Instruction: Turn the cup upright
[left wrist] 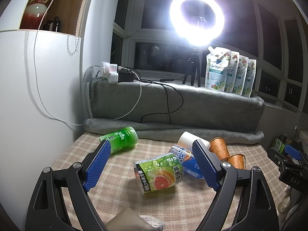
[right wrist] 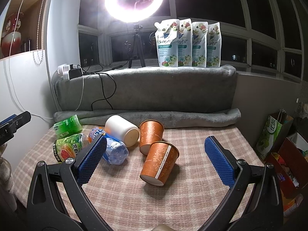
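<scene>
two orange paper cups lie tipped on the checked cloth; the near cup (right wrist: pixel 160 162) sits between the wide-open right gripper (right wrist: pixel 156 159), light and crushable, so i'd pinch its mid-wall gently; left gripper (left wrist: pixel 152 165) wide too

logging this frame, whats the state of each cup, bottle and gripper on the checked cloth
near orange paper cup: on its side, base toward camera
far orange paper cup: tipped over, touching the near one
white plastic cup: on its side
grapefruit-label bottle: lying down
blue-label bottle: lying down
green tea bottle: lying down
left gripper: open, empty
right gripper: open, empty
</scene>
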The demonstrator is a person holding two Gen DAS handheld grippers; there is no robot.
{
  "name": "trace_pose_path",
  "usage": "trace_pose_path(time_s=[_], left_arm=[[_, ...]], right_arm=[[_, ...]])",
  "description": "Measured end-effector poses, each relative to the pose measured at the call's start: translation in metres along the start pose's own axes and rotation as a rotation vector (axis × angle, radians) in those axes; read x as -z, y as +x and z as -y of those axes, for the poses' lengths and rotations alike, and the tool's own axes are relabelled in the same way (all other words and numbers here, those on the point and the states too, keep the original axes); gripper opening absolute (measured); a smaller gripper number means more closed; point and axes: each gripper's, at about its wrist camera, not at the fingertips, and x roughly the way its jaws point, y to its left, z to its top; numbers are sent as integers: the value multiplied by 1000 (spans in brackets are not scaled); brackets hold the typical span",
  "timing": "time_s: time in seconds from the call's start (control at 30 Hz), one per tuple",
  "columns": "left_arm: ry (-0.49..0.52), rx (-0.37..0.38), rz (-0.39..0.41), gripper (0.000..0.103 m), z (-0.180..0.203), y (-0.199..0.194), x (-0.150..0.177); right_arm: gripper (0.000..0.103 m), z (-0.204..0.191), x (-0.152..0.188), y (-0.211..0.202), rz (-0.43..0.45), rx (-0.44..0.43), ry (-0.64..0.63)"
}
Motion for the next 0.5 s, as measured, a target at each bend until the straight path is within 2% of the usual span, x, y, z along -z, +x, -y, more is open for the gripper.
trace_pose_path(time_s=[0.5], left_arm=[[1, 0, 0, 86, 3, 1, 5]], right_arm=[[103, -1, 0, 1, -1, 2, -2]])
